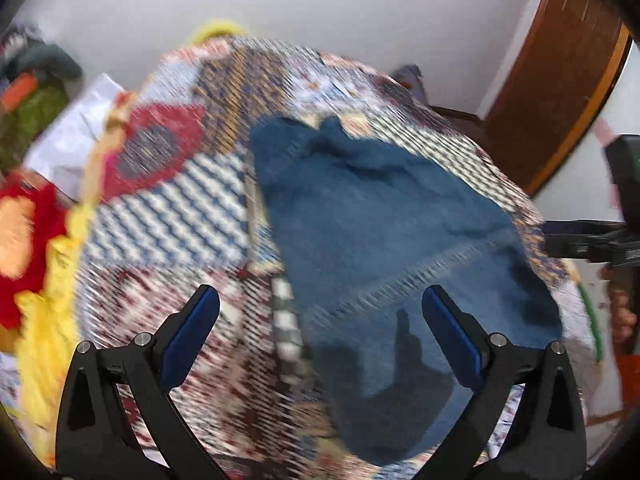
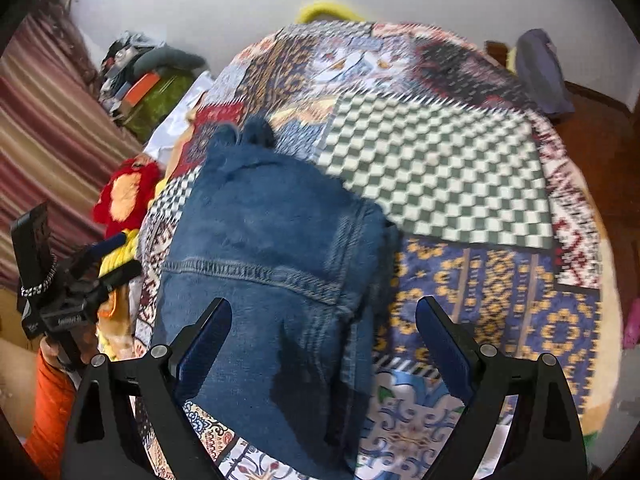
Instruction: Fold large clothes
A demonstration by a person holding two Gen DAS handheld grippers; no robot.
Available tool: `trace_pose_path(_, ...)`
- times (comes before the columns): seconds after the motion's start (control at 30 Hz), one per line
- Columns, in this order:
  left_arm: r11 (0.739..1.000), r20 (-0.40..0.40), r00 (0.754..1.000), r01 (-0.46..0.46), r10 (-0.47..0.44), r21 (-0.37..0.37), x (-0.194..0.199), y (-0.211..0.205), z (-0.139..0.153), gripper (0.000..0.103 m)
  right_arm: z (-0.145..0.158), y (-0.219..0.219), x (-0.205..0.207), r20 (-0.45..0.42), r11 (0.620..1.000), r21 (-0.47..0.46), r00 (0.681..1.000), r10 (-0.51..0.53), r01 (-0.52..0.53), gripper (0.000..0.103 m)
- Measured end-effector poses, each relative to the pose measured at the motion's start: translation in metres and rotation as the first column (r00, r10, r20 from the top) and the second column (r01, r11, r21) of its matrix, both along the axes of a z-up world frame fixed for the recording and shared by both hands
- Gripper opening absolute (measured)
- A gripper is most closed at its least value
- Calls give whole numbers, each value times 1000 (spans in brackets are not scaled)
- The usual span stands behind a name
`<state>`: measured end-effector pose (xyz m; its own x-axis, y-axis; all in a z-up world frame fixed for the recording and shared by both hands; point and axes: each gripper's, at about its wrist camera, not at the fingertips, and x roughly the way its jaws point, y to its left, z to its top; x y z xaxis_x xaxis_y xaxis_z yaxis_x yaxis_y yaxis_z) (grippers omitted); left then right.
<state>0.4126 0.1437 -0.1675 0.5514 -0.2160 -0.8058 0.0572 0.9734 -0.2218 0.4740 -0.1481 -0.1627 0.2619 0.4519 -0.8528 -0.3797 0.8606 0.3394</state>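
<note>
Blue denim jeans (image 1: 384,216) lie folded in a long bundle on a patchwork bedspread (image 1: 168,216). My left gripper (image 1: 320,300) hangs open above the bundle's near left edge, with nothing between its blue pads. In the right wrist view the jeans (image 2: 272,240) run away from me, with a stitched seam across them. My right gripper (image 2: 324,312) is open over the jeans' right edge, empty. The left gripper (image 2: 100,268) shows at that view's left edge, held by a hand in an orange sleeve (image 2: 48,396).
The patchwork bedspread (image 2: 480,264) covers the bed, with a green checked patch (image 2: 436,180) beyond the jeans. A red and yellow soft toy (image 2: 124,196) lies at the left edge. Clutter (image 2: 148,76) is piled by a striped curtain (image 2: 44,120). A wooden door (image 1: 560,72) stands at the right.
</note>
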Motion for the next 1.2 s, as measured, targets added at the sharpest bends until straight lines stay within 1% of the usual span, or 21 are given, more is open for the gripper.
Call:
trace_pose_path(0.1, 997, -68, 997, 13, -18, -80, 7, -5, -22, 102, -26, 10, 5, -68, 1000, 8, 997, 24, -24, 92)
trace_pose_path(0.13, 995, -78, 997, 6, -14, -100, 9, -5, -29, 102, -38, 12, 9, -104, 999, 17, 994, 30, -29, 92)
trace_pose_path(0.17, 990, -83, 997, -10, -2, -139, 12, -3, -36, 102, -48, 13, 12, -134, 999, 27, 990, 33, -30, 92)
trace_pose_path(0.23, 973, -106, 994, -40, 16, -228, 19, 5, -46, 102, -64, 17, 17, -180, 998, 35, 982, 54, -49, 92)
trace_pose_path(0.27, 959, -129, 991, -62, 27, -276, 24, 10, -52, 102, -72, 20, 19, -196, 997, 49, 978, 75, -66, 92)
trace_pose_path(0.3, 948, -147, 988, -81, 36, -307, 28, 13, -57, 102, -77, 22, 21, -208, 995, 68, 974, 91, -79, 93)
trace_pose_path(0.33, 940, -163, 986, -93, 40, -328, 31, 15, -62, 102, -83, 24, 25, -227, 992, 97, 968, 105, -85, 95)
trace_pose_path(0.37, 932, -178, 983, -98, 37, -349, 35, 16, -68, 102, -86, 25, 27, -237, 991, 107, 966, 107, -84, 99)
trace_pose_path(0.47, 907, -208, 978, -109, 24, -407, 44, 17, -81, 102, -96, 32, 38, -268, 988, 122, 956, 121, -91, 103)
trace_pose_path(0.6, 887, -220, 975, -114, 14, -448, 55, 13, -89, 102, -111, 37, 51, -324, 985, 164, 941, 98, -46, 103)
trace_pose_path(0.63, 880, -224, 975, -113, 8, -461, 58, 12, -91, 102, -112, 37, 52, -328, 985, 170, 940, 93, -37, 103)
trace_pose_path(0.67, 868, -234, 972, -113, -4, -484, 64, 9, -94, 102, -112, 38, 51, -323, 985, 171, 942, 88, -33, 103)
trace_pose_path(0.73, 870, -235, 972, -115, -1, -480, 66, 5, -94, 102, -110, 37, 49, -306, 986, 166, 948, 82, -32, 103)
trace_pose_path(0.83, 885, -215, 976, -82, -21, -458, 60, -4, -91, 95, -105, 35, 41, -279, 982, 186, 957, 76, -23, 88)
trace_pose_path(0.9, 892, -204, 978, -62, -34, -449, 55, -8, -86, 85, -97, 36, 35, -259, 982, 184, 963, 76, -28, 74)
trace_pose_path(0.93, 899, -196, 980, -50, -40, -435, 53, -11, -81, 83, -94, 35, 34, -252, 983, 179, 965, 78, -33, 71)
trace_pose_path(0.97, 907, -189, 981, -41, -43, -419, 50, -13, -77, 80, -89, 37, 31, -242, 985, 169, 967, 83, -42, 64)
trace_pose_path(1.0, 915, -184, 982, -35, -43, -403, 47, -16, -73, 78, -85, 39, 28, -235, 985, 164, 968, 85, -46, 61)
trace_pose_path(1.03, 920, -179, 983, -31, -43, -391, 43, -19, -68, 77, -79, 41, 26, -224, 986, 160, 970, 90, -55, 54)
trace_pose_path(1.1, 925, -165, 985, -26, -40, -378, 37, -21, -57, 74, -66, 44, 19, -185, 986, 150, 977, 106, -78, 47)
trace_pose_path(1.2, 936, -126, 991, -10, -37, -351, 25, -22, -37, 71, -44, 51, 9, -125, 982, 140, 982, 141, -123, 43)
